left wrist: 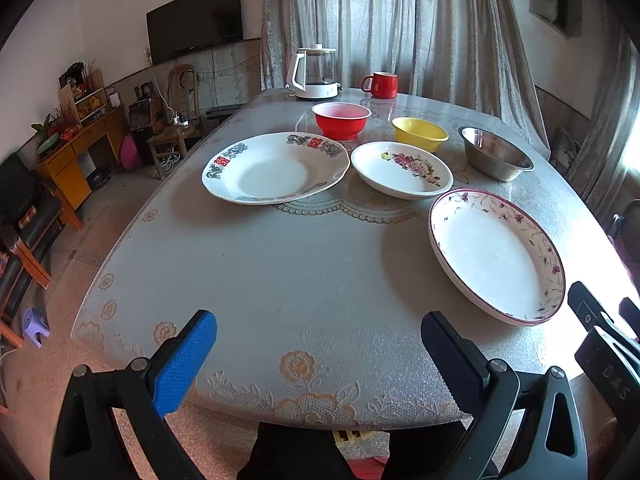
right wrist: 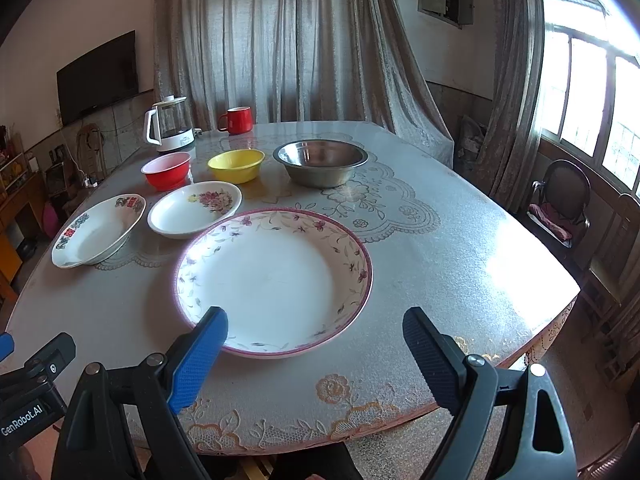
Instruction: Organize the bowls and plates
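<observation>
Both of your grippers hang just off the near edge of the table (left wrist: 280,280), and neither has hold of anything. Your left gripper (left wrist: 318,354) is spread wide with only bare tablecloth between its pads. Your right gripper (right wrist: 316,344) is spread just as wide, and the pink-rimmed plate (right wrist: 276,280) lies straight ahead of it, near rim just past the blue finger (right wrist: 198,360).

That is the relation to work from: the big plate sits near and right, well apart from your left gripper, so the right hand looks the better one to start with (the plate is round, so no long axis to line up with, only a thin rim to catch).

Farther off, left to right, lie the plate with red characters (right wrist: 98,234) and the rose dish (right wrist: 195,209), close but apart. Beyond them stand the red bowl (right wrist: 166,171), yellow bowl (right wrist: 236,165) and steel bowl (right wrist: 320,162). Nothing is stacked yet.
</observation>
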